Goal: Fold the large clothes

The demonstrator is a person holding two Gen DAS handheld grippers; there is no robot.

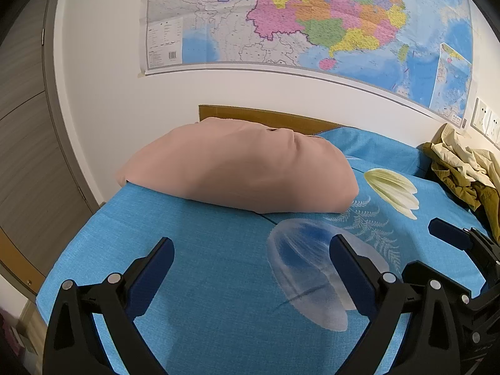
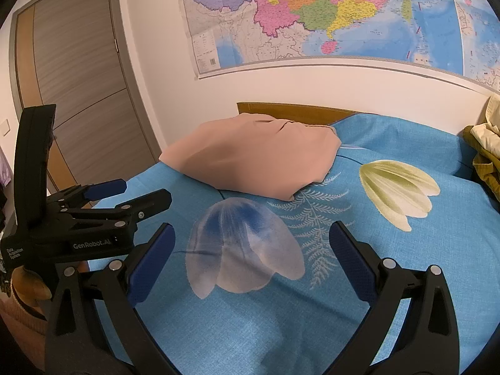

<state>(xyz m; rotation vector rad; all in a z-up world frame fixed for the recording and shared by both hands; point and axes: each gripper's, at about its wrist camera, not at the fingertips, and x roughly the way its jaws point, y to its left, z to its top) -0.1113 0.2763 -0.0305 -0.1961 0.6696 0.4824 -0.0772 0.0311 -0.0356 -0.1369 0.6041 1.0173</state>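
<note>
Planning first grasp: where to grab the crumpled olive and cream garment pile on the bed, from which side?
Judgement: take the olive and cream garment pile at its loose olive edge nearest the bedspread, coming from its left, where the bed is open; a wall backs its far side. Right gripper is open and probably closer; left gripper is open too.

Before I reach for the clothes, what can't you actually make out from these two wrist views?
- Clothes pile: cut off by the right edge in both views; number and type of garments unclear.
- Headboard: mostly hidden behind the pillow and bedspread.
- Map labels: too small to read.
- Right claw: in the left view only one tip shows at the right edge.
- Person's hands: not clearly seen.
- Floor: out of frame.
</note>
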